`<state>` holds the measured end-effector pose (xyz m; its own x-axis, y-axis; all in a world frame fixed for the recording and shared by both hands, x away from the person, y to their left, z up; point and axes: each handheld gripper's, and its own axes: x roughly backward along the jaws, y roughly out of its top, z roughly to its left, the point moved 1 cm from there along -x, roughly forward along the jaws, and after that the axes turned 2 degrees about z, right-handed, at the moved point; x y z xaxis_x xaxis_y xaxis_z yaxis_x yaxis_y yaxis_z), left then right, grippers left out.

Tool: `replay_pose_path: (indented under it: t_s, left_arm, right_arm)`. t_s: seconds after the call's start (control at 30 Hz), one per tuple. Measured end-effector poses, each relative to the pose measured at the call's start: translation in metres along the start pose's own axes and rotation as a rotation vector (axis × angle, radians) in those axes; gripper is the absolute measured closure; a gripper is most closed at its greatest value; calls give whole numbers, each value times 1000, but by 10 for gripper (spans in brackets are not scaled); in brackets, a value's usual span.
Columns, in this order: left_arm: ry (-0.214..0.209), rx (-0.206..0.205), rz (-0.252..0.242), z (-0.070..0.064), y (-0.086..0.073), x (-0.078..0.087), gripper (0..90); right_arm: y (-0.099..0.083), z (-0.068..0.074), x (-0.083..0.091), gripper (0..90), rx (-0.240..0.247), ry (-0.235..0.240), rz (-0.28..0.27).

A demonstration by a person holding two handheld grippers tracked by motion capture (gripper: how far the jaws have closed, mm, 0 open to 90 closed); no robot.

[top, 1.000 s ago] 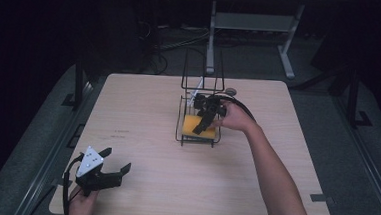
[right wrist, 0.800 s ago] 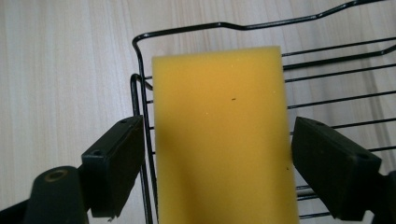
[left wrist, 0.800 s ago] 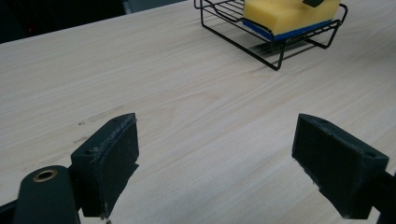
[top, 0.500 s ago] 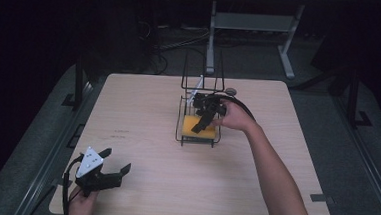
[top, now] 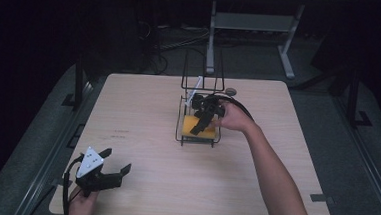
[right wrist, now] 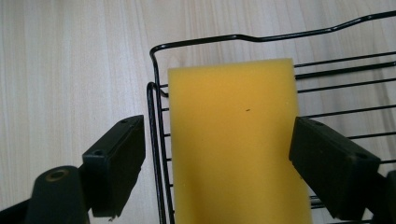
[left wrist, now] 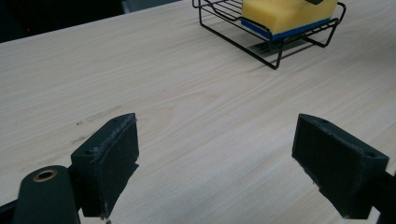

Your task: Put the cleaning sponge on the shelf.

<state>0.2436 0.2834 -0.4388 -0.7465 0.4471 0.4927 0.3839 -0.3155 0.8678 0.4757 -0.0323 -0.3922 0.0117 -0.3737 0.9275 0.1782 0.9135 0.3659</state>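
From the high view, the right gripper [top: 202, 122] is seen over the sponge [top: 197, 127] in the wire rack [top: 182, 137], mid-desk toward the far edge; the left gripper [top: 117, 172] rests released at the near left corner of the desk [top: 143, 114], the room dark beyond. In the left gripper view, its jaws gape over bare wood. In the right gripper view, the jaws straddle the sponge, spread and apparently not touching; one jaw lies outside the rack's wire, so it may be snagged on closing.
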Motion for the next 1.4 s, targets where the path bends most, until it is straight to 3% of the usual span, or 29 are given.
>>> replay_pose_path:
  t_s: [0.47,0.83,1.17,1.4]
  left_arm:
    - [-1,-2,-3,0,0,1,141]
    - [-2,-2,-3,-1,0,0,141]
    - [-4,-6,-4,-2,0,1,141]
    - [-6,-9,-2,-3,1,0,141]
  right_arm:
    - [8,12,-1,183,26,26,7]
    - [4,19,0,183,12,40,-11]
    - [6,28,2,183,50,36,-28]
    - [2,33,0,183,29,47,-27]
